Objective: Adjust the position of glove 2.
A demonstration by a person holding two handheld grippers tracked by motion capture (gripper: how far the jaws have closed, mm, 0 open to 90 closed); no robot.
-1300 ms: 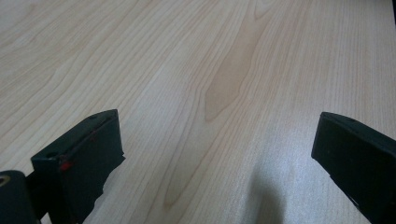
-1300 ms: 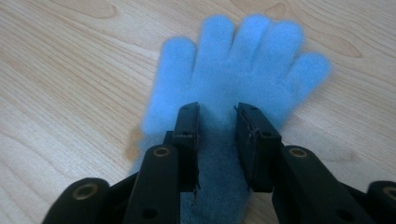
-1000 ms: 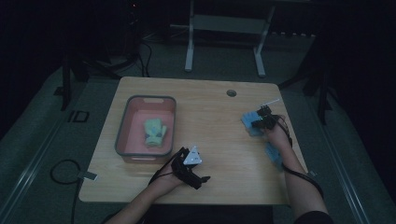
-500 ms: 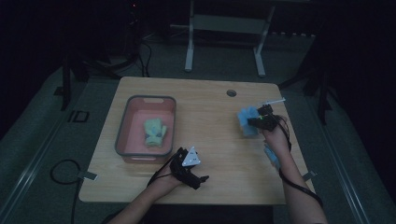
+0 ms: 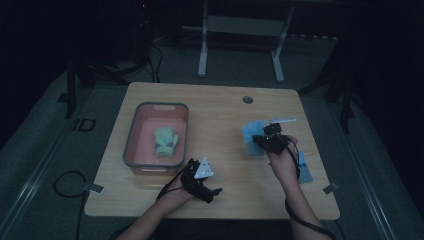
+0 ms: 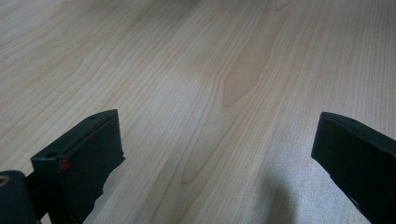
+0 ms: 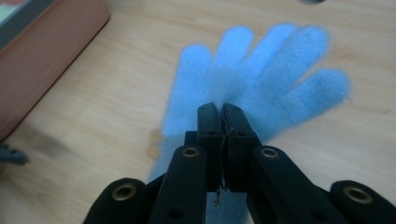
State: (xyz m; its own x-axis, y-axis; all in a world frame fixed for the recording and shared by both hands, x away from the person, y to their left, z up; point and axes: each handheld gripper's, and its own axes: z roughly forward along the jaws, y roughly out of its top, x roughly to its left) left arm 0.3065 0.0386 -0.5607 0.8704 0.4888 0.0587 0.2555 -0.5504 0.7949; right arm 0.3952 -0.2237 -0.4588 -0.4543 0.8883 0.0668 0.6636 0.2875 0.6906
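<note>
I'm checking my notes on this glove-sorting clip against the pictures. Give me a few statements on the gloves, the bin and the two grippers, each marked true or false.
1. The right gripper is shut on the blue glove. True.
2. The left gripper holds a glove. False: its jaws stand wide open over bare table.
3. A green glove lies in the red bin. True.
4. The bin stands at the right side of the table. False: in the high view it is at the left.
5. A second blue item lies by the right hand. True.
</note>
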